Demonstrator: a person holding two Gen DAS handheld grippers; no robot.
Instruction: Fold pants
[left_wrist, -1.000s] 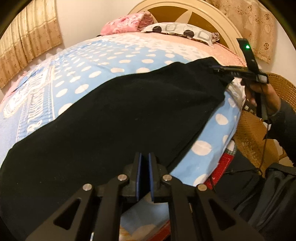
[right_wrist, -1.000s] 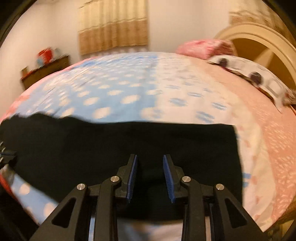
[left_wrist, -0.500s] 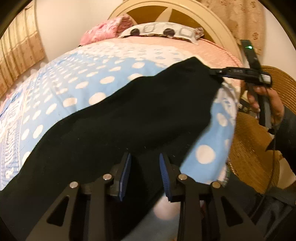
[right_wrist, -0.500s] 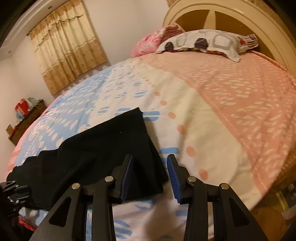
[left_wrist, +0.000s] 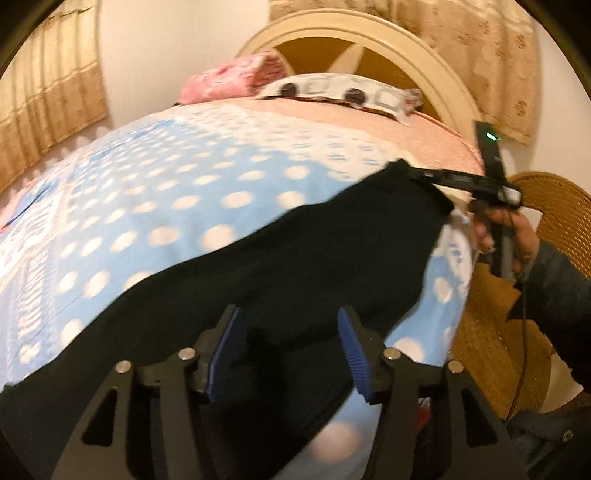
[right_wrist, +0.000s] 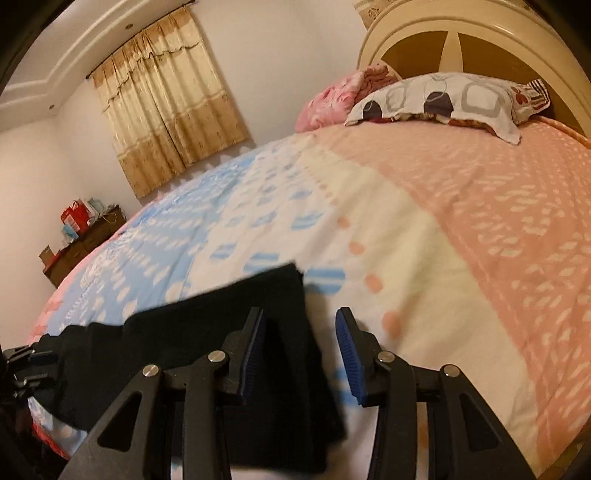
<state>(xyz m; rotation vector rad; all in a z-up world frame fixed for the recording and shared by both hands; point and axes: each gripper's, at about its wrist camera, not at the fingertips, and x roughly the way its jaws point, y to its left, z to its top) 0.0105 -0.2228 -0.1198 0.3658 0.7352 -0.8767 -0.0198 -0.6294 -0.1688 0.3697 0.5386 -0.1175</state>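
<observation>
Black pants (left_wrist: 280, 266) lie stretched along the near edge of the bed. My left gripper (left_wrist: 286, 350) is open, its blue pads either side of the cloth near one end. My right gripper (right_wrist: 299, 354) is open over the other end of the pants (right_wrist: 207, 332), with the pants' end edge between its fingers. In the left wrist view the right gripper (left_wrist: 424, 175) shows at the far corner of the pants, held by a hand.
The bed has a blue dotted and pink blanket (right_wrist: 461, 221). Pillows (right_wrist: 439, 96) and a cream headboard (left_wrist: 369, 48) are at the head. A wicker chair (left_wrist: 546, 206) stands beside the bed. A dresser (right_wrist: 85, 240) stands by the curtains.
My left gripper opened from shut and let the pants go. My right gripper swung towards the pants' end by the headboard and opened wider.
</observation>
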